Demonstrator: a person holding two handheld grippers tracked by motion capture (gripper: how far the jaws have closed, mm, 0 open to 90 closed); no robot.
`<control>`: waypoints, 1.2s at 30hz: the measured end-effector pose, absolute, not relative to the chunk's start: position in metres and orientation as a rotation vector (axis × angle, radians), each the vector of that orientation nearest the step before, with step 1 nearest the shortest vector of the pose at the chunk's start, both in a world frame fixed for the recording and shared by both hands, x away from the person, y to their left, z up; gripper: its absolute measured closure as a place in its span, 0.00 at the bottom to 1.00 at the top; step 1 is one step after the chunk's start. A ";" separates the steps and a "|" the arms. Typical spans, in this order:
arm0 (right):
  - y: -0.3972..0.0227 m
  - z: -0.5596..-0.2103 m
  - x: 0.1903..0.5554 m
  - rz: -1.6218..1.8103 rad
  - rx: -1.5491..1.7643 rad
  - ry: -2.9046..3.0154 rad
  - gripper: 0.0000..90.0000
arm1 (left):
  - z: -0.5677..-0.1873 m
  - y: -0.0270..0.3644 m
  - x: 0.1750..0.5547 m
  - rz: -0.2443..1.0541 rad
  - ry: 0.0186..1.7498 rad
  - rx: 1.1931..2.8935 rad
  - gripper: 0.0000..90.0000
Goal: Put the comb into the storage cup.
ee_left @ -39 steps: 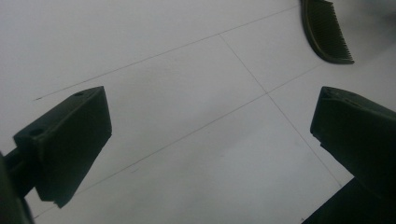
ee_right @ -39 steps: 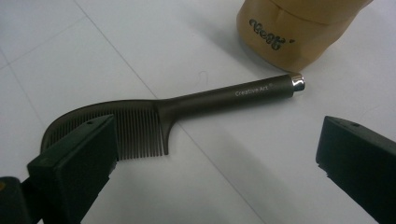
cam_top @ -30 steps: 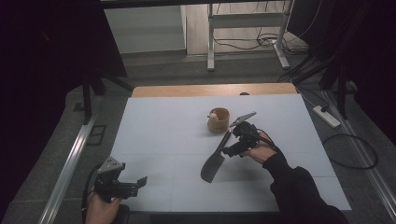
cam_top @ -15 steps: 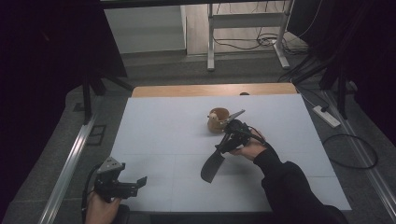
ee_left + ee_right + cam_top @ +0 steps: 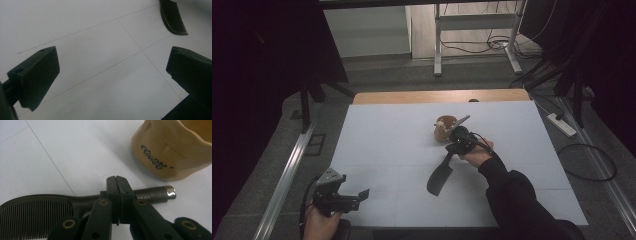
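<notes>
Your right gripper [image 5: 116,195] has just been closing, and now its jaws are pinched together on the comb [image 5: 62,207], right at the thin handle, so the teeth stick out free. The handle reads "ue Art". At two o'clock sits the brown cup [image 5: 175,147], just beside the handle tip, with curly writing you can't read. Your left gripper [image 5: 347,197] waits open near the table [image 5: 387,135] edge.

Dark comb [image 5: 50,207], flat on table, handle near tan cup [image 5: 172,150]
</notes>
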State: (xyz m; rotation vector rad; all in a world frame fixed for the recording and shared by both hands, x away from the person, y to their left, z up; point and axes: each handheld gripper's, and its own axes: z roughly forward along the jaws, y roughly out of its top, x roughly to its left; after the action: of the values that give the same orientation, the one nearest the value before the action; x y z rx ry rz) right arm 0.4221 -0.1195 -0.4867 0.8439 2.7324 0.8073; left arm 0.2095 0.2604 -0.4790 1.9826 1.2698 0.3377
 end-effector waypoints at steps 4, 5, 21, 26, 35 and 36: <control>-0.117 -0.491 0.428 0.806 0.852 2.745 1.00 | -0.479 0.261 0.210 0.335 1.271 1.978 0.00; -0.116 -0.493 0.431 0.801 0.849 2.741 1.00 | -0.479 0.261 0.210 0.334 1.271 1.976 0.00; -0.114 -0.507 0.444 0.728 0.873 2.758 1.00 | -0.479 0.261 0.210 0.334 1.273 1.974 0.00; -0.118 -0.506 0.444 0.718 0.877 2.770 1.00 | -0.479 0.261 0.210 0.334 1.272 1.976 0.00; -0.133 -0.505 0.437 0.709 0.893 2.784 1.00 | -0.479 0.261 0.210 0.334 1.272 1.975 0.00; -0.135 -0.505 0.437 0.709 0.889 2.784 1.00 | -0.479 0.261 0.210 0.334 1.272 1.975 0.00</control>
State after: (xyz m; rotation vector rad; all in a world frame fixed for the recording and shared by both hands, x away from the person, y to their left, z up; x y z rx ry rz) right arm 0.4365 -0.1345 -0.5052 0.8893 2.7836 0.7088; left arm 0.2096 0.2606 -0.4791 1.9751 1.2722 0.3339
